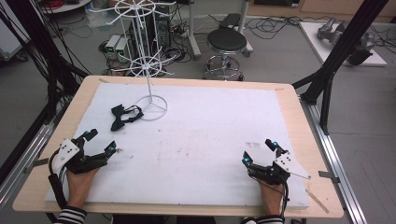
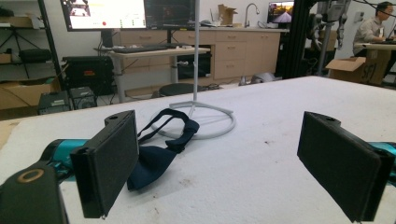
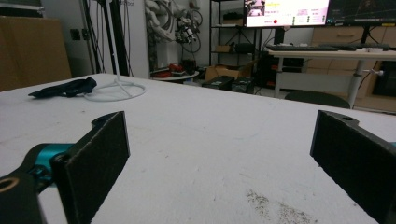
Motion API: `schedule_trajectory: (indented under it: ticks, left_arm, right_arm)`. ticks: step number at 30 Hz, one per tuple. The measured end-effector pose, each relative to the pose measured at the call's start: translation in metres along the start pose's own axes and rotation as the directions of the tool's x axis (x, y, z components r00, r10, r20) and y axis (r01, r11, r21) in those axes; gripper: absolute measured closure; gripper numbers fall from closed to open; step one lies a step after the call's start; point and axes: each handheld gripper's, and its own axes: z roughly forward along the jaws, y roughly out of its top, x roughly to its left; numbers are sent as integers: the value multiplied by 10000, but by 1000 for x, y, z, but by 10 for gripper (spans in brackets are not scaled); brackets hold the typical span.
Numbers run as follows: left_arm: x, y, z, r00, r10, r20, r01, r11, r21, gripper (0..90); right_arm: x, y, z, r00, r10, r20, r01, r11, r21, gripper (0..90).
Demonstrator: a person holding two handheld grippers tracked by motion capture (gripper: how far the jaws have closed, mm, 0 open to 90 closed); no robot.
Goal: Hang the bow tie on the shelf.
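Bow tie [image 1: 123, 116] lay on the table [image 1: 196, 140] beside the white stand's base ring [image 1: 152, 108], ahead and slightly right of my left tongs [image 1: 100, 141], long axis diagonal. Left tongs released, nearer; right tongs [image 1: 258, 150] released, well apart.

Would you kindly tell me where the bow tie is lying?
In the high view, the bow tie lies on the table's left far part, touching the white stand's ring base, ahead of the left gripper.

A lab, it seems: black frame posts [image 1: 343, 44] flank the worktop [image 1: 289, 100], cables [image 1: 275, 21] trail behind it, with monitors [image 2: 128, 13] and desks [image 2: 154, 53] beyond.
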Motion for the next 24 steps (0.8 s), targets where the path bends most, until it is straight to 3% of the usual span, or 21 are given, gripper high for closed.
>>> schedule_trajectory:
  ticks: [24]
  left_arm:
    - [3, 1, 2, 9995, -311, 38, 310, 9994, 138, 132]
  right_arm:
    - [0, 0, 0, 10000, -17, 91, 18, 10000, -43, 36]
